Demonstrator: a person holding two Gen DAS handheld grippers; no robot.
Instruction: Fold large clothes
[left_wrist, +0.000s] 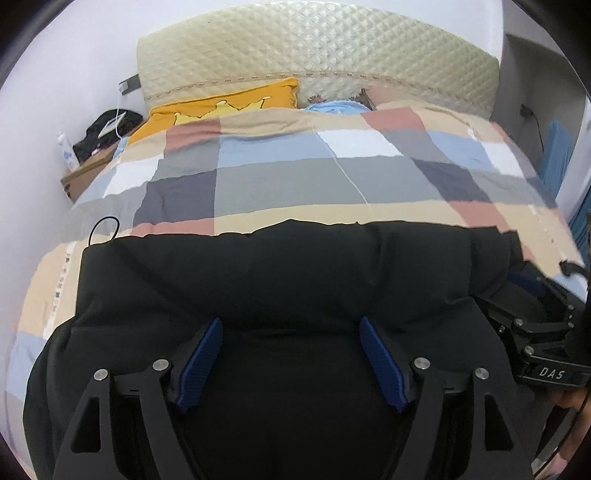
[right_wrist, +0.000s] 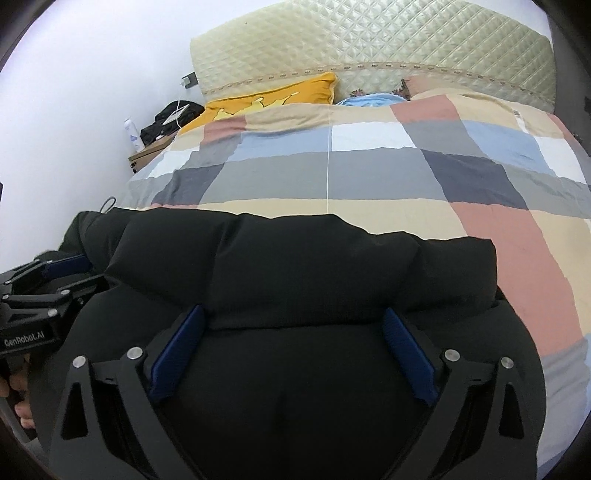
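Note:
A large black padded jacket lies folded across the near end of the bed; it also shows in the right wrist view. My left gripper is open, its blue pads spread wide just above the jacket's near part, holding nothing. My right gripper is open too, blue pads wide apart over the jacket. The right gripper also shows at the right edge of the left wrist view, and the left gripper at the left edge of the right wrist view.
The bed has a checked quilt in grey, blue, pink and beige. A yellow pillow and a quilted headboard are at the far end. A nightstand with a bottle and dark items stands at the left by the wall.

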